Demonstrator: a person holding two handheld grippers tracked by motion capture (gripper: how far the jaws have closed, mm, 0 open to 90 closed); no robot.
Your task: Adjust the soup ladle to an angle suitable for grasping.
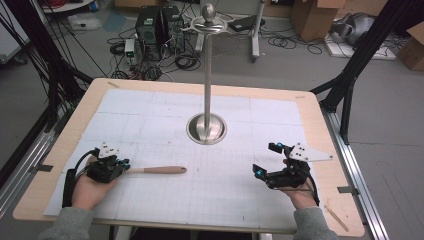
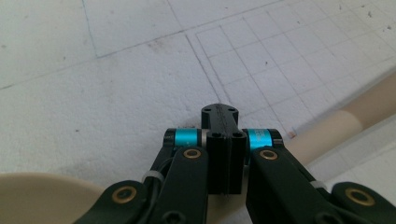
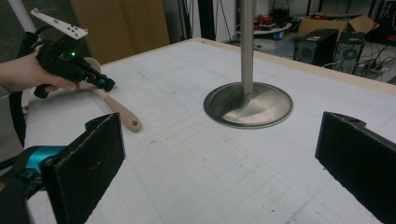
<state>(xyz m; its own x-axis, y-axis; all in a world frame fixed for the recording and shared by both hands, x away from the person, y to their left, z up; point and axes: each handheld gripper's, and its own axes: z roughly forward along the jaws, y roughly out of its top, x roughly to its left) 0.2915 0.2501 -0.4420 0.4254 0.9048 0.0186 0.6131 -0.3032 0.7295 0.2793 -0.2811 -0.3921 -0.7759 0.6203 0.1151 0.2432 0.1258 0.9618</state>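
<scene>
**Count of things on the table**

One wooden spoon (image 1: 156, 170) lies on the table (image 1: 320, 120). One metal stand (image 1: 207, 127) rises from a round base. Two tools are in hand: the left tool (image 1: 124, 165) and the right tool (image 1: 265, 160). One white gridded mat (image 1: 225, 185) covers the tabletop.

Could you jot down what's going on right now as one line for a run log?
left hand-held gripper: shut, over spoon | right hand-held gripper: open, holding nothing | stand: upright, mid-table
</scene>
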